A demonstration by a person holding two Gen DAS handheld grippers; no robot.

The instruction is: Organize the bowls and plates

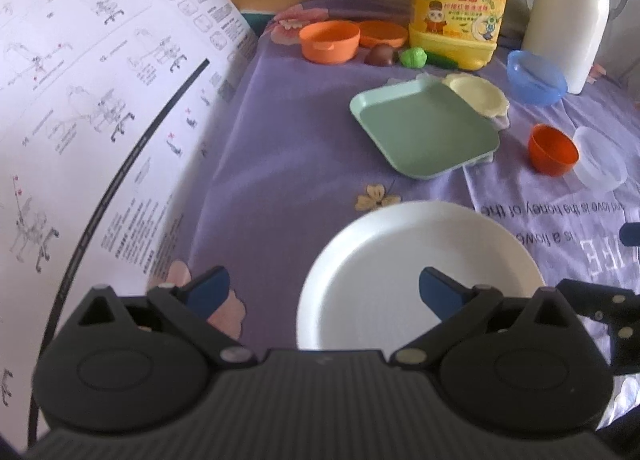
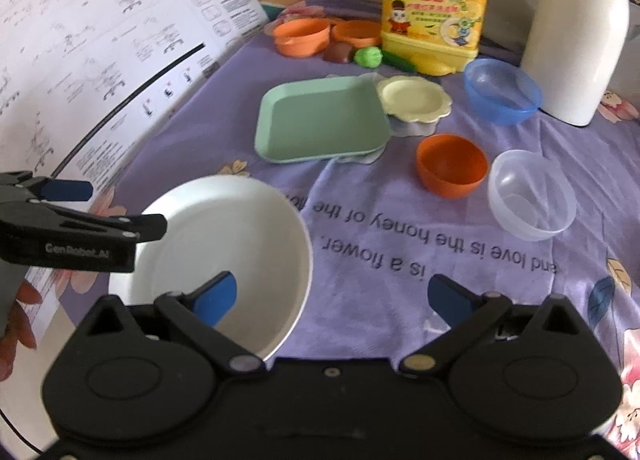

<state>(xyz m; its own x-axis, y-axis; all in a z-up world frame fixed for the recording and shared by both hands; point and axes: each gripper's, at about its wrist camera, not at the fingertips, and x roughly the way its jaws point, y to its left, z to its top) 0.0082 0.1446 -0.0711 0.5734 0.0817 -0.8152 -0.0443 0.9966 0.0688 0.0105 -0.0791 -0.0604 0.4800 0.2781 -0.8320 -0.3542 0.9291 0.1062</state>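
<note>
A round white plate (image 1: 400, 260) (image 2: 224, 232) lies flat on the purple cloth, close in front. My left gripper (image 1: 324, 292) stands open above the plate's left edge with nothing between its blue pads. My right gripper (image 2: 332, 296) is open too, over the plate's right rim and the cloth. Farther back lie a green square tray (image 1: 424, 128) (image 2: 324, 124) and a pale yellow scalloped dish (image 1: 478, 96) (image 2: 414, 98). To their right sit a blue bowl (image 1: 536, 78) (image 2: 502, 90), an orange bowl (image 1: 552, 150) (image 2: 452, 166) and a clear bowl (image 1: 600, 160) (image 2: 532, 196).
A yellow detergent jug (image 1: 460, 4) (image 2: 436, 4) and a white jug (image 1: 568, 16) (image 2: 576, 32) stand at the back. Two orange toy pots (image 1: 330, 40) (image 2: 302, 36) and small toy foods (image 1: 412, 57) lie before them. A large printed sheet (image 1: 100, 100) rises on the left.
</note>
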